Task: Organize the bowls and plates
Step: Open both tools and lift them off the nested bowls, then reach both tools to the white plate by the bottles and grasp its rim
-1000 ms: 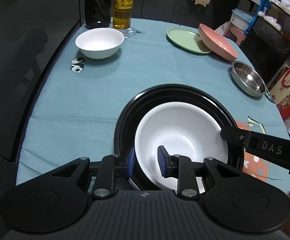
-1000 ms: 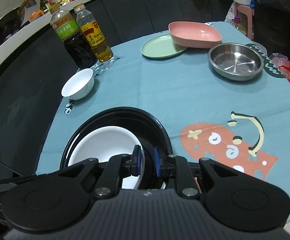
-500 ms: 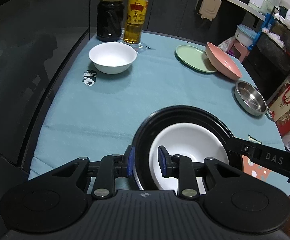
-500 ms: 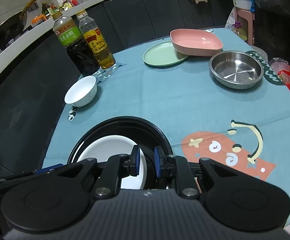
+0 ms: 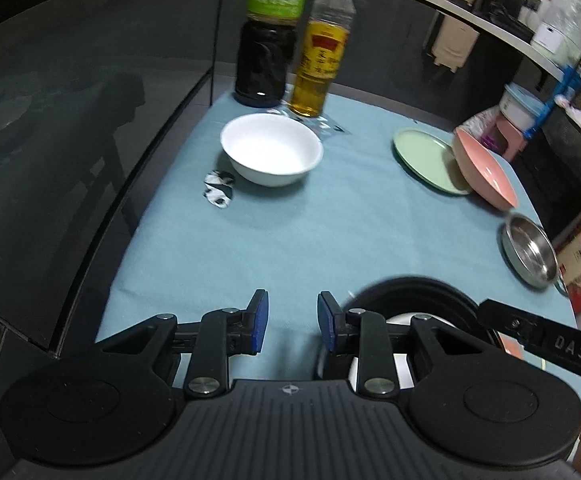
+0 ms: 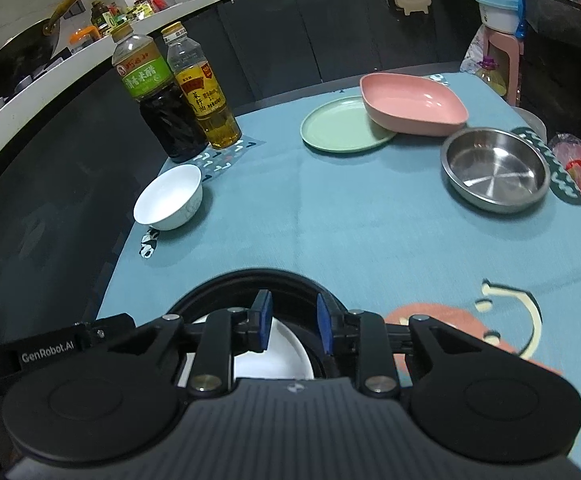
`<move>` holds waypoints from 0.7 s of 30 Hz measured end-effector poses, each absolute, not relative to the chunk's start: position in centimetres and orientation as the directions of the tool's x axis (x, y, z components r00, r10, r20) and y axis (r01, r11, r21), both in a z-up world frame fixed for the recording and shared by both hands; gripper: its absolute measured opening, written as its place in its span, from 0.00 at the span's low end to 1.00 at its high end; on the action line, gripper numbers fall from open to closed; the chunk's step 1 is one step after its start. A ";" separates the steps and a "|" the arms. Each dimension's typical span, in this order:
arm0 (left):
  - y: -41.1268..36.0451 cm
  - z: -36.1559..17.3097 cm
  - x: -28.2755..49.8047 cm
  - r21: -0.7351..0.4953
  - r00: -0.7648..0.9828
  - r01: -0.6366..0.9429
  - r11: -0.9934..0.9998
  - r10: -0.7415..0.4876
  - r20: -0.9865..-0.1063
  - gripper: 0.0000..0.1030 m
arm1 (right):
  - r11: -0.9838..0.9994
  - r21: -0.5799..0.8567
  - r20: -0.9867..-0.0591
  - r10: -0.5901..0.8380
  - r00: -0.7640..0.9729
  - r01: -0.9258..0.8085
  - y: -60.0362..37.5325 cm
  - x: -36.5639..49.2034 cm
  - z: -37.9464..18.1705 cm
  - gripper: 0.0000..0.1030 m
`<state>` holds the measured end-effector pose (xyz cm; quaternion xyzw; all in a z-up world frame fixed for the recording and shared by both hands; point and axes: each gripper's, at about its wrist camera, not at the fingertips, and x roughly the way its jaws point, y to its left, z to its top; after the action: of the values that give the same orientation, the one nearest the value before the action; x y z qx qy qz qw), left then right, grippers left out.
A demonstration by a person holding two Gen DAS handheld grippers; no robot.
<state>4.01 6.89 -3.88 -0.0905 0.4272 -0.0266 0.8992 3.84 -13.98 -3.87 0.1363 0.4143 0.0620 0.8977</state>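
Observation:
A black plate (image 6: 250, 278) with a white dish (image 6: 274, 360) in it lies on the blue tablecloth close under both grippers. My right gripper (image 6: 293, 322) hangs over the plate's near right part, its jaws opening, its pads clear of the rim. My left gripper (image 5: 292, 322) is just left of the black plate (image 5: 402, 283), jaws opening, with only cloth between them. Farther back are a small white bowl (image 5: 272, 148), a green plate (image 5: 418, 158), a pink bowl (image 5: 488, 172) leaning on it, and a steel bowl (image 5: 528, 250).
A dark sauce bottle (image 6: 158, 108) and an oil bottle (image 6: 206, 96) stand at the table's far left edge behind the white bowl (image 6: 168, 198). A small printed patch (image 5: 218, 190) shows on the cloth. Dark cabinets ring the table; a pink stool (image 6: 498, 52) stands beyond.
Both grippers were shut on the black plate's edges and have let go, their jaws now wider. The left one has drawn back and left off the plate; both views have lifted.

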 end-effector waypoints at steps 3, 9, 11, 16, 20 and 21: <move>7.7 -4.0 5.3 -0.191 0.637 -0.055 0.980 -0.113 -0.762 0.27 | 0.958 0.286 -0.731 0.226 0.645 -0.011 -13.4 4.9 -3.8 0.26; 9.4 -4.6 8.3 -0.216 0.646 -0.127 0.968 -0.084 -0.758 0.29 | 0.964 0.264 -0.740 0.228 0.632 -0.039 -12.3 7.5 -3.8 0.26; 9.9 -4.7 9.2 -0.235 0.650 -0.150 0.960 -0.084 -0.755 0.29 | 0.965 0.260 -0.747 0.230 0.624 -0.044 -12.0 8.7 -3.9 0.26; 10.5 -5.0 11.5 -0.269 0.671 -0.175 0.947 -0.085 -0.737 0.29 | 0.965 0.255 -0.754 0.236 0.613 -0.058 -11.0 11.2 -3.7 0.26; 11.0 -5.3 13.1 -0.294 0.683 -0.202 0.934 -0.081 -0.726 0.29 | 0.965 0.247 -0.758 0.247 0.603 -0.085 -9.8 13.3 -3.7 0.30; 11.2 -5.4 13.5 -0.299 0.685 -0.210 0.931 -0.079 -0.724 0.29 | 0.965 0.244 -0.759 0.251 0.601 -0.094 -9.5 13.8 -3.7 0.30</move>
<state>13.53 11.17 -5.41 -0.1826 0.3953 0.0366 0.8995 13.79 -9.47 -3.69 0.0899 0.4363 0.0967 0.8900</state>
